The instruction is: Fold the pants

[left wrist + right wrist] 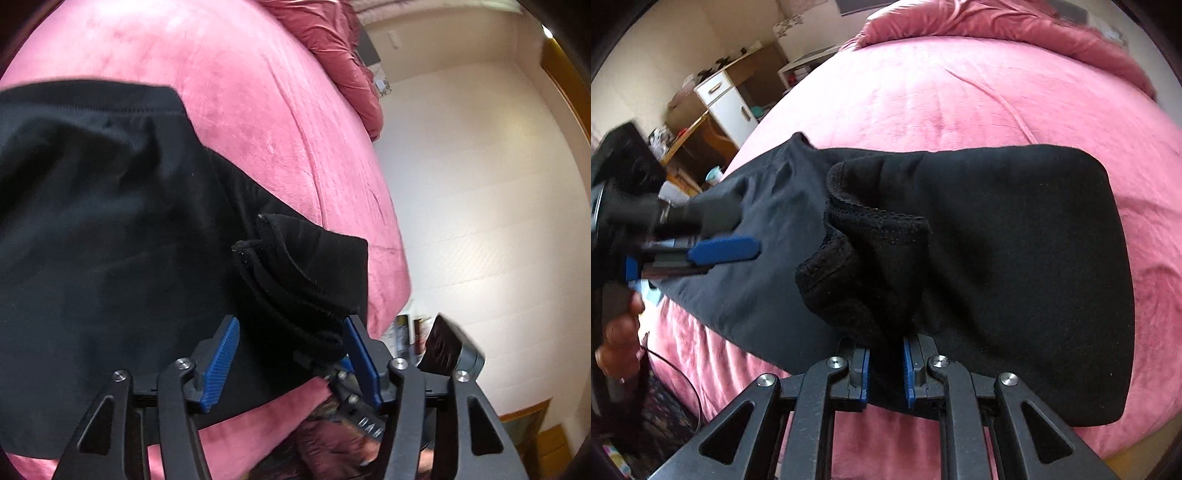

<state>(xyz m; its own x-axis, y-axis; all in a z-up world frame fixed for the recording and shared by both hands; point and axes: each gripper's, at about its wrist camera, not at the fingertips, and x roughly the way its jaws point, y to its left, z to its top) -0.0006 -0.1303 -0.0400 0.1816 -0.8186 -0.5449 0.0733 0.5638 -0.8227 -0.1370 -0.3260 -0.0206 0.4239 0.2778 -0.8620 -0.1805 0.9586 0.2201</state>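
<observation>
Black pants [997, 240] lie folded over on a pink bed cover [960, 92], with the hems [871, 225] bunched on top. My right gripper [886, 350] is shut on a fold of the black cloth, which rises between its blue pads. In the left wrist view the pants [110, 221] fill the left half, and their stacked hems [288, 266] reach in between the fingers of my left gripper [291, 325]. That gripper stands open, its pads wide apart. One of its blue pads [720, 250] shows blurred over the pants at the left of the right wrist view.
A crumpled darker pink blanket [1015, 26] lies at the far end of the bed. The bed's edge [384, 221] drops to a pale floor [480, 184]. A wooden desk and a white cabinet [724, 99] stand beyond the bed. A person's hand [620, 332] holds the left tool.
</observation>
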